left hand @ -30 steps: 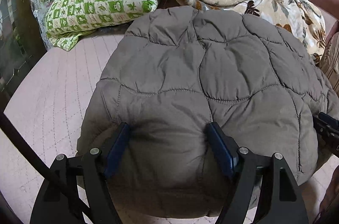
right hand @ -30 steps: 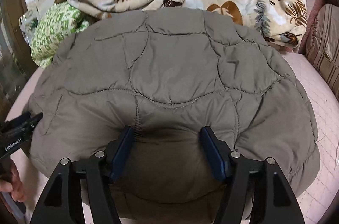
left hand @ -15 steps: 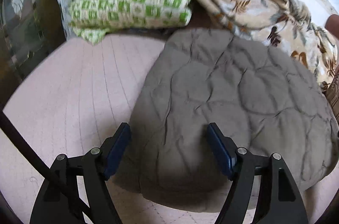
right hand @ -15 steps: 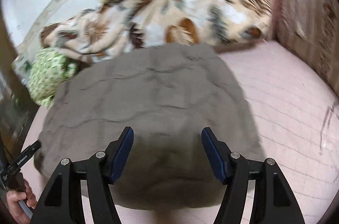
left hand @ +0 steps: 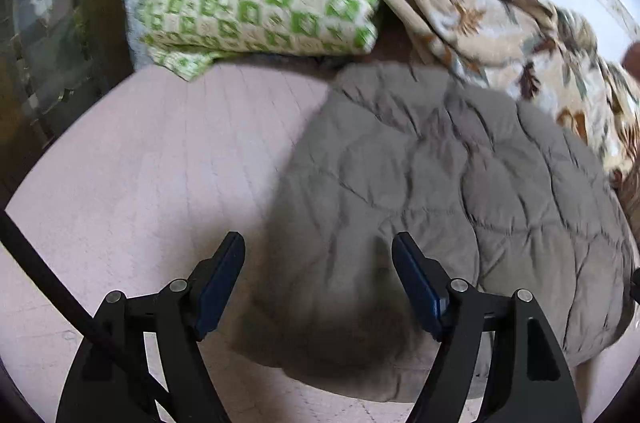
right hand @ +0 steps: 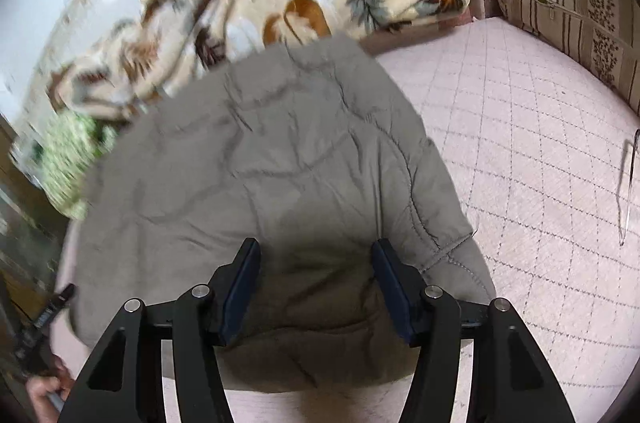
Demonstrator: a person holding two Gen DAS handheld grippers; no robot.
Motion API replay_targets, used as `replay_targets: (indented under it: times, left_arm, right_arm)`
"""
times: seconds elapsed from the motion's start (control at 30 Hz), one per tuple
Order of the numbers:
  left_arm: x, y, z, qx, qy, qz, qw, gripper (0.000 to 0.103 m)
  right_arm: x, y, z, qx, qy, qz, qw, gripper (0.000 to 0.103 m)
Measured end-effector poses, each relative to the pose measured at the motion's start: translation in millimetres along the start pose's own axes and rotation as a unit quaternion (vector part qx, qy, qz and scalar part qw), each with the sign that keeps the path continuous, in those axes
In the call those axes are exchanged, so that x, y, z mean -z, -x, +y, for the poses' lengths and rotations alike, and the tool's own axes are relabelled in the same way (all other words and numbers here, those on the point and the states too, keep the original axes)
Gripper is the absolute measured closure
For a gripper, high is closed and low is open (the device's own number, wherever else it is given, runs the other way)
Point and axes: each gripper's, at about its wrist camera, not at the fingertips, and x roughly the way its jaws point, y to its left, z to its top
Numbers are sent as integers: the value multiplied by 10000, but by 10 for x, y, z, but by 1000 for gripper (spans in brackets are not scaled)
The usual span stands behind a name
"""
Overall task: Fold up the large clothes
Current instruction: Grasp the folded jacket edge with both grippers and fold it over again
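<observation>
**Both my grippers spread above the folded jacket**

My left gripper point(left hand: 318, 255) has its jaws wide apart and holds nothing. My right gripper point(right hand: 316, 259) is spread too, empty. The grey quilted jacket point(left hand: 432, 191) lies folded on the pink mattress point(left hand: 160, 159). At 11 o'clock lies a green pillow point(left hand: 260, 7), at 1 o'clock a leaf-pattern blanket point(left hand: 500, 27).

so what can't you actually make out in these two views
- Quilted jacket: near edge hidden behind the left tongs in the left view, and behind the right tongs in the right view.
- Green pillow: motion-blurred in the right view.
- Floral blanket: cut off by the left view's edge.
</observation>
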Motion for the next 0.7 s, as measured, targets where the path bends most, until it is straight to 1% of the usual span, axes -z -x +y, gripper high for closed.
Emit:
replay_targets:
  times: [0.03, 0.07, 0.1, 0.13, 0.2, 0.27, 0.37, 0.4, 0.43, 0.5, 0.53, 0.57, 0.63, 0.7]
  left_arm:
    - [-23, 13, 61, -1, 91, 29, 10000, 27]
    - [-40, 5, 151, 60, 231, 151, 9996, 27]
    - [-50, -12, 237, 160, 389, 280, 9987, 27]
    - [-49, -39, 377, 362, 657, 478, 9960, 27]
    - [-16, -88, 600, 687, 1074, 786, 9887, 27]
    - [47, -129, 798, 924, 1463, 1039, 9794, 27]
    - [141, -171, 965, 1165, 1942, 1350, 9646, 27]
    - [167, -166, 1002, 1221, 2046, 1394, 9611, 27]
    - [190, -169, 1047, 1312, 2204, 1463, 9554, 27]
    - [218, -172, 1067, 1419, 2356, 1541, 9490, 27]
    - [241, -177, 1054, 1537, 2426, 1587, 9446, 27]
    - [255, -183, 1032, 1617, 2441, 1630, 9422, 27]
    - [275, -202, 972, 1695, 2429, 1678, 9403, 27]
    - [305, -230, 925, 1770, 2447, 1737, 9373, 27]
  right_arm:
    - [-16, 56, -17, 10, -29, -70, 10000, 41]
    - [-36, 140, -52, 78, -99, -173, 9998, 41]
    - [-52, 213, -105, 105, -217, -240, 9994, 40]
    - [-51, 262, -165, 76, -337, -252, 9991, 38]
    - [-37, 330, -359, -31, -744, -198, 9970, 36]
    - [-2, 353, -541, -172, -1172, -128, 9929, 35]
    - [88, 367, -733, -226, -1683, -6, 9855, 33]
    - [130, 373, -786, -279, -1854, 14, 9823, 31]
    - [151, 368, -818, -328, -1970, 51, 9798, 30]
    - [239, 345, -903, -469, -2315, 164, 9716, 29]
    - [265, 335, -929, -512, -2419, 193, 9688, 29]
    - [300, 322, -943, -542, -2508, 219, 9663, 29]
    - [359, 304, -960, -664, -2669, 198, 9612, 29]
    - [430, 280, -984, -851, -2899, 166, 9531, 27]
